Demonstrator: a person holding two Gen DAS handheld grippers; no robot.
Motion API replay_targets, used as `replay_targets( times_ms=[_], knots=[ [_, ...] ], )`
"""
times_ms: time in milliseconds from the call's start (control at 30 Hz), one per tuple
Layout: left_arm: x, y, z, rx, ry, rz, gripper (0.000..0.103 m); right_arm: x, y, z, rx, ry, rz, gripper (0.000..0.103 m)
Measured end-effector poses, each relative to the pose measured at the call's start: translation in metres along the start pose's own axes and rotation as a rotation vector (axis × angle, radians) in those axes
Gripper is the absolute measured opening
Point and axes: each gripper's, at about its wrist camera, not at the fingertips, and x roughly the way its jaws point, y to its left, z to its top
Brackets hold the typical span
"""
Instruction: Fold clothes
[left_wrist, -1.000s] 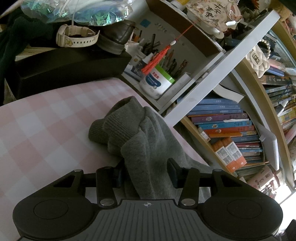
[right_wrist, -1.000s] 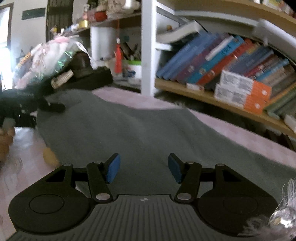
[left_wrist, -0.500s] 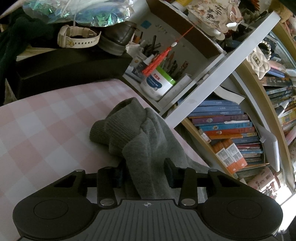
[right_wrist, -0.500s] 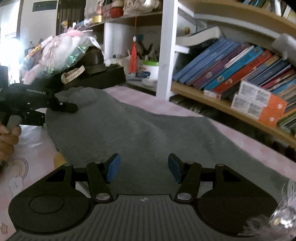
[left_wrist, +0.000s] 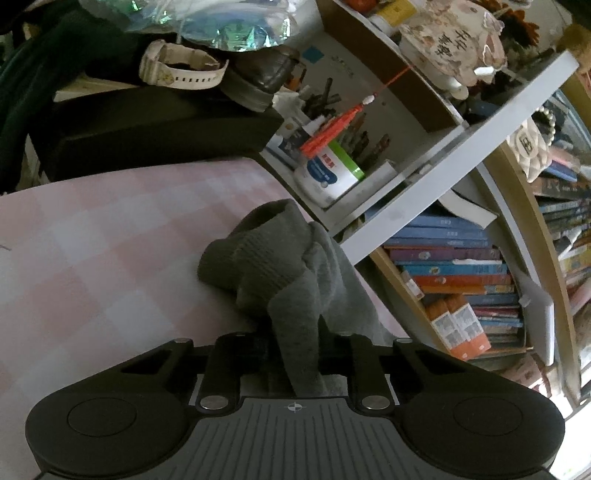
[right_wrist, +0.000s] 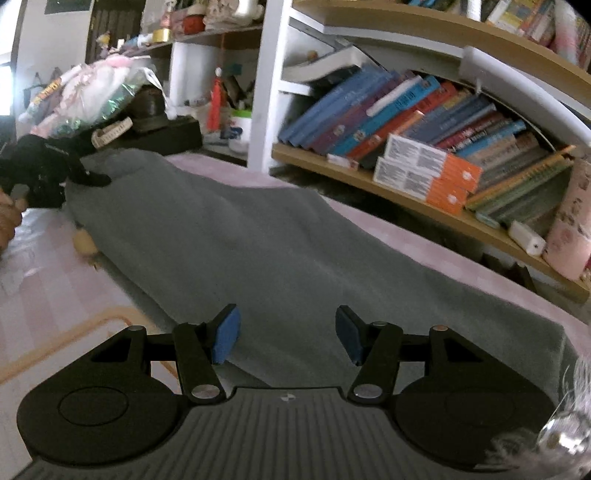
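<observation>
A grey knit garment (right_wrist: 280, 243) lies stretched along the pink checked surface (left_wrist: 92, 251). In the left wrist view its ribbed end (left_wrist: 266, 258) is bunched up, and my left gripper (left_wrist: 295, 347) is shut on a fold of it. In the right wrist view my right gripper (right_wrist: 286, 336) is open, its blue pads (right_wrist: 225, 336) just above the near end of the garment, holding nothing. The left gripper (right_wrist: 48, 170) shows far left there, at the garment's far end.
Bookshelves full of books (right_wrist: 424, 136) run along the far side of the surface. A white upright post (right_wrist: 266, 85) and a pen tub (left_wrist: 325, 173) stand close by. A black box (left_wrist: 155, 136) with a watch and clutter sits at the far end.
My left gripper has closed on the grey fabric. The right gripper has moved along the garment, still open, and its view has shifted right.
</observation>
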Motion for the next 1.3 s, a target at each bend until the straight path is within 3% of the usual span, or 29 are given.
replay_targets(
  times_ms=[200, 367, 600, 833, 1100, 1200, 1300],
  knots=[
    [-0.001, -0.002, 0.0, -0.012, -0.025, -0.008, 0.015, 0.002, -0.007, -0.008, 0.026, 0.019, 0.029, 0.055],
    [-0.007, -0.034, -0.001, 0.114, -0.068, 0.037, 0.014, 0.003, -0.013, -0.008, 0.06, 0.027, 0.049, 0.057],
    [-0.022, -0.109, -0.003, 0.406, -0.125, 0.07, 0.014, 0.004, -0.019, -0.01, 0.106, 0.034, 0.074, 0.059],
    [-0.021, -0.19, -0.04, 0.787, -0.143, 0.122, 0.014, 0.005, -0.021, -0.009, 0.112, 0.034, 0.08, 0.059],
    [0.001, -0.245, -0.114, 1.165, -0.069, 0.163, 0.016, 0.006, -0.025, -0.01, 0.129, 0.033, 0.092, 0.06],
    [0.015, -0.252, -0.155, 1.324, 0.015, 0.168, 0.024, 0.007, -0.026, -0.01, 0.135, 0.033, 0.097, 0.06],
    [0.028, -0.251, -0.194, 1.448, 0.15, 0.138, 0.039, 0.006, -0.027, -0.011, 0.139, 0.033, 0.103, 0.06]
  ],
)
